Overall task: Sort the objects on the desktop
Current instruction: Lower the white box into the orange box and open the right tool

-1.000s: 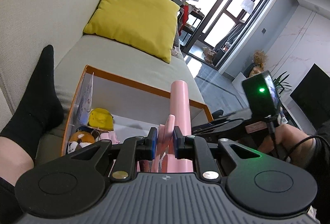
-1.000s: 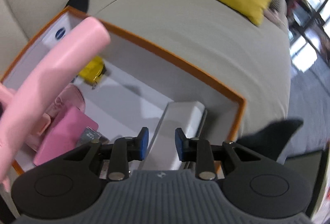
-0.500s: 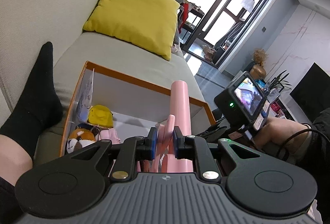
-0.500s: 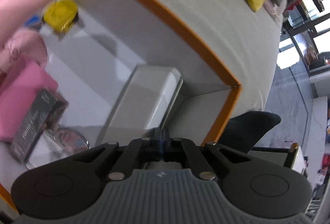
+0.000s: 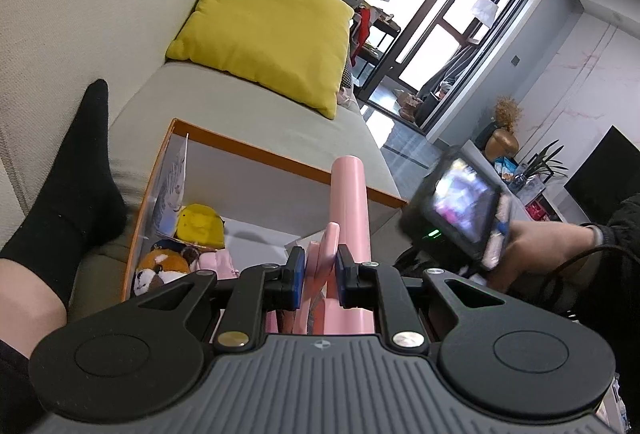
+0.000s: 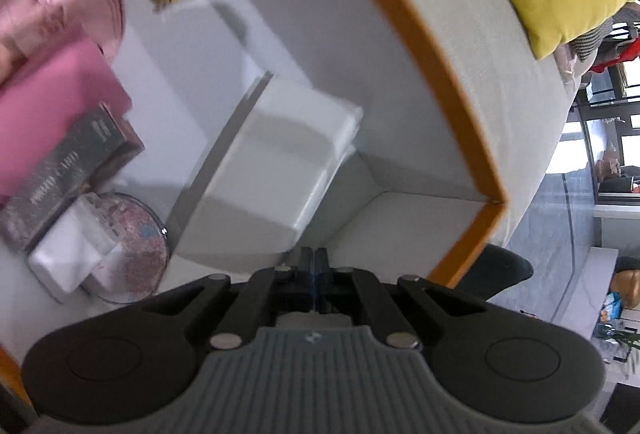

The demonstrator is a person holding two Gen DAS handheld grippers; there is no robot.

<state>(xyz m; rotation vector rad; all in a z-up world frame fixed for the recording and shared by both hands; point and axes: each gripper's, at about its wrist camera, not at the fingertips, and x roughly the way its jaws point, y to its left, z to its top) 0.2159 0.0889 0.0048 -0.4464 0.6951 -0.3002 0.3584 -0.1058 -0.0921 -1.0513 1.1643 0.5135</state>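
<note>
Pink handheld item (image 5: 347, 226) stays clamped in the left tool (image 5: 318, 276), held above the orange-rimmed box (image 5: 280, 159) on the sofa, probably awaiting a slot. Right wrist view: the right tool (image 6: 310, 276), apart a second ago, has just closed on nothing and dipped toward the white box (image 6: 276, 170), perhaps to nudge it.
</note>
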